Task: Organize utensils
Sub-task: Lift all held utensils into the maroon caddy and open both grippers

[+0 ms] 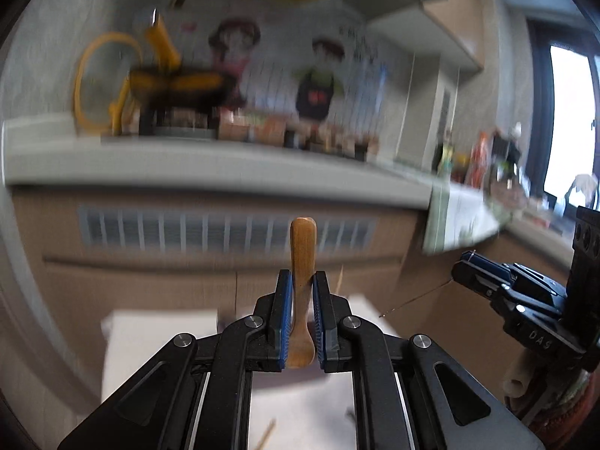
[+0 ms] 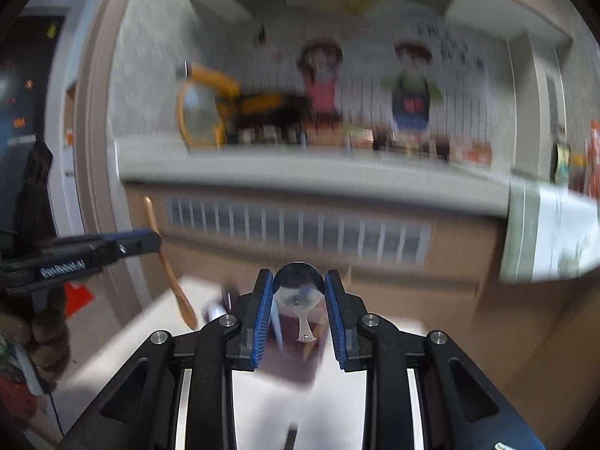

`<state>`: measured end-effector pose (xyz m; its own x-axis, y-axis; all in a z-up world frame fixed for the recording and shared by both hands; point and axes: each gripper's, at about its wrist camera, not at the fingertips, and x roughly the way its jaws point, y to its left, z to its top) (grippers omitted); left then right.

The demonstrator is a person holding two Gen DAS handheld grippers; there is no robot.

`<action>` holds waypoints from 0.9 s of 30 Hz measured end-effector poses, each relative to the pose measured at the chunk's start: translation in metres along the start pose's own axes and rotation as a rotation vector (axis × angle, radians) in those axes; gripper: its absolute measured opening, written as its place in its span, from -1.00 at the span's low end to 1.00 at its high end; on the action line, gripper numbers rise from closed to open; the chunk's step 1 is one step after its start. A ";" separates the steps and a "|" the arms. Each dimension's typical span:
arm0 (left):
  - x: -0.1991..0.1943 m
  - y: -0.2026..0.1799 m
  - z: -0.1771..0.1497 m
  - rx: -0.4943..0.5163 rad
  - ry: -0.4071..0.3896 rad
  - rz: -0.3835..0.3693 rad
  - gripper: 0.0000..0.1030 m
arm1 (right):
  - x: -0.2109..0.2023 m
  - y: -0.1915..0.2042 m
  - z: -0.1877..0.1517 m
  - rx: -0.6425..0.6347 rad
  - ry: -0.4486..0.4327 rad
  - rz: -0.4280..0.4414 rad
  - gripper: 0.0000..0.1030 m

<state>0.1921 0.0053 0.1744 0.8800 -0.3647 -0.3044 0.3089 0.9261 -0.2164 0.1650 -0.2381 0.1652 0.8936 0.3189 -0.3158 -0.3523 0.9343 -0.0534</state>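
Note:
My left gripper [image 1: 303, 279] is shut on a wooden spoon [image 1: 303, 258], whose handle stands upright above the blue pads and whose bowl hangs below them. In the right wrist view the same wooden spoon [image 2: 170, 266] shows at the left, clamped in the left gripper [image 2: 150, 242]. My right gripper [image 2: 299, 277] is shut on a metal spoon [image 2: 299, 288]: the pads press the sides of its round bowl, and the short handle points down. The right gripper [image 1: 470, 266] appears at the right edge of the left wrist view. Both are held high above a white table [image 1: 161, 337].
A grey counter [image 1: 225, 165] runs across ahead, with brown cabinet fronts and a slatted vent [image 1: 225, 230] under it. On it stand a yellow-and-black appliance [image 1: 165, 82] and jars. A cartoon mural covers the wall. A dark red container [image 2: 296, 356] lies blurred below. A sleeve [image 2: 41, 330] is at left.

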 end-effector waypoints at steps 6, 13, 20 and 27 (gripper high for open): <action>0.018 0.014 0.042 -0.020 -0.086 0.009 -0.78 | 0.023 -0.007 0.061 0.000 -0.009 0.016 -0.50; 0.067 0.038 0.025 -0.076 -0.010 0.009 -0.78 | 0.079 -0.004 0.041 0.017 0.107 0.028 -0.51; 0.108 0.055 -0.004 -0.109 0.082 0.010 -0.78 | 0.132 -0.009 0.007 0.052 0.251 0.064 -0.50; 0.151 0.062 -0.036 -0.159 0.217 -0.064 -0.60 | 0.173 -0.015 -0.028 0.129 0.389 0.152 -0.48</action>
<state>0.3312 0.0043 0.0814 0.7573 -0.4496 -0.4737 0.2853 0.8802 -0.3793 0.3169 -0.2013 0.0846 0.6546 0.3936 -0.6454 -0.4120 0.9016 0.1320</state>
